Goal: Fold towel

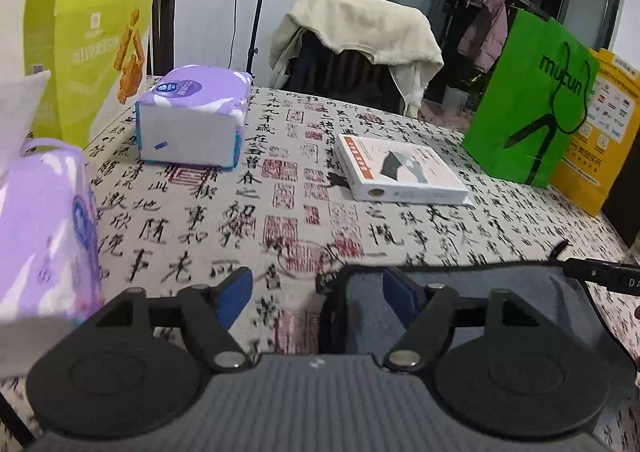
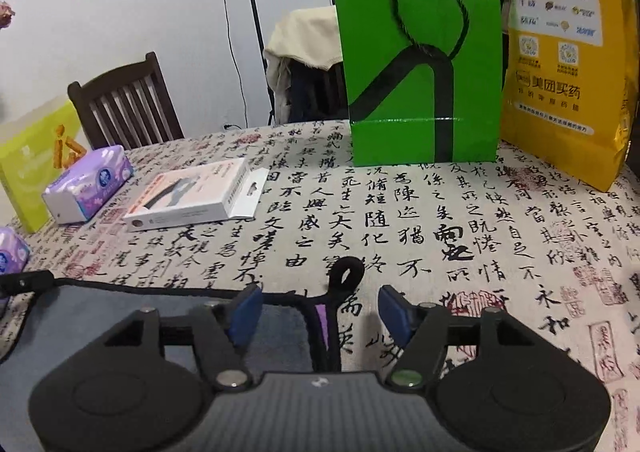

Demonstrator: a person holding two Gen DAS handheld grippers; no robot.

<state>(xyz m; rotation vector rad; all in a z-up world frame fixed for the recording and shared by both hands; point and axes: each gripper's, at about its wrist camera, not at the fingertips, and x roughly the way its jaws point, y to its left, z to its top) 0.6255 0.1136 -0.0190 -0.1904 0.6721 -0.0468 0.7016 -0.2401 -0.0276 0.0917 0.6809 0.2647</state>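
A grey-blue towel (image 1: 480,288) with a black hem lies flat on the calligraphy tablecloth (image 1: 240,212). In the left wrist view my left gripper (image 1: 318,294) is open over the towel's left edge, its right blue pad above the cloth. In the right wrist view the towel (image 2: 120,308) lies at lower left, its corner with a black hanging loop (image 2: 346,272) and a purple tag between my fingers. My right gripper (image 2: 320,310) is open over that corner. The other gripper's tip (image 1: 600,274) shows at the towel's far right.
A white box (image 1: 396,172) lies mid-table. Purple tissue packs (image 1: 192,120) and a lime snack box (image 1: 92,52) stand at the left. A green bag (image 2: 420,52) and a yellow bag (image 2: 568,52) stand at the right rear. Chairs stand behind the table.
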